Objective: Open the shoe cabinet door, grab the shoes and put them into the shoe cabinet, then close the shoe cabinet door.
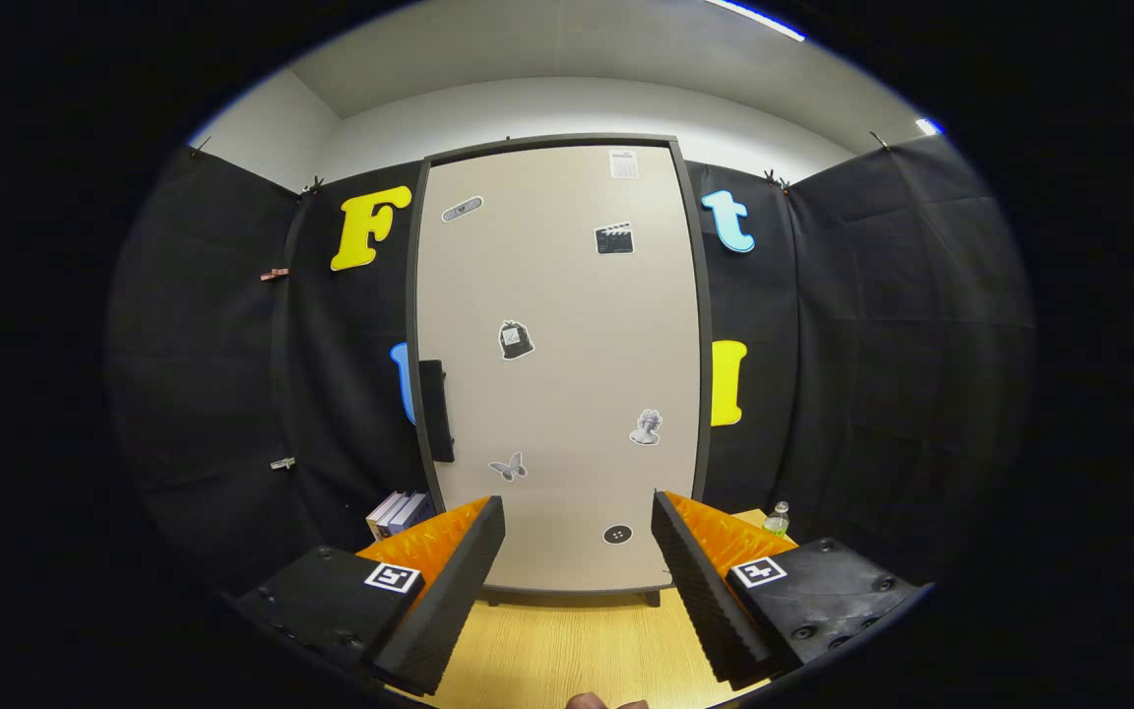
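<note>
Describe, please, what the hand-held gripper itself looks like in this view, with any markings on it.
The gripper has two wedge-shaped fingers whose inner faces are finely ribbed. Behind each sits a flat plate fixed with round screws, and each plate bears a small square black-and-white tag. The jaws stand open with nothing between them, facing the closed cabinet door. No cable is visible.
</note>
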`<state>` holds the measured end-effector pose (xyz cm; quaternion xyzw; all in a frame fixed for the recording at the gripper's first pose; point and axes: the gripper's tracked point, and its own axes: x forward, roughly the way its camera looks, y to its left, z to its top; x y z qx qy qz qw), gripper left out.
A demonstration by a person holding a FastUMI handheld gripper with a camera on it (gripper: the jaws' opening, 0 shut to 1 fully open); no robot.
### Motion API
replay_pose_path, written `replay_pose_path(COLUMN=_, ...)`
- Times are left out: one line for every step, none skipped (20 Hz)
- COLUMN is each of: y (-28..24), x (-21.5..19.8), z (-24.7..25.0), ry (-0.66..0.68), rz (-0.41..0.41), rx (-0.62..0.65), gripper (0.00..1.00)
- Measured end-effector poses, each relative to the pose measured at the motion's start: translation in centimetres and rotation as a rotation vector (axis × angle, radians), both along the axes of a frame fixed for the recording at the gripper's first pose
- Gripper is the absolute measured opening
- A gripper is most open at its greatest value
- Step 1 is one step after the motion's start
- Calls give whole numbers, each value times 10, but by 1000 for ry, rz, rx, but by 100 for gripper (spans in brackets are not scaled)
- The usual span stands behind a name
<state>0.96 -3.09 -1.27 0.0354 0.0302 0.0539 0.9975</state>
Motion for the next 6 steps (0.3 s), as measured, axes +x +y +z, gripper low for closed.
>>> replay_pose_path(y=0, x=1, z=0, ry=0, rz=-1, rx=-3, gripper=98)
replay_pose_path(y=-1, x=2, z=-1, ry=0, rz=-2, rx=-5, gripper=98)
replay_pose_path(y=-1, x=1, z=-1, ry=0, rz=-2, rx=-3, gripper=98)
replay_pose_path(y=-1, x=2, z=-1, ry=0, rz=-1, rx=0, gripper=98)
replay_pose_path(y=-1, x=2, z=-1, ry=0, rz=-1, rx=2, gripper=98)
replay_pose_path(y=-1, x=2, z=0, ry=0, rz=0, rx=4, gripper=98)
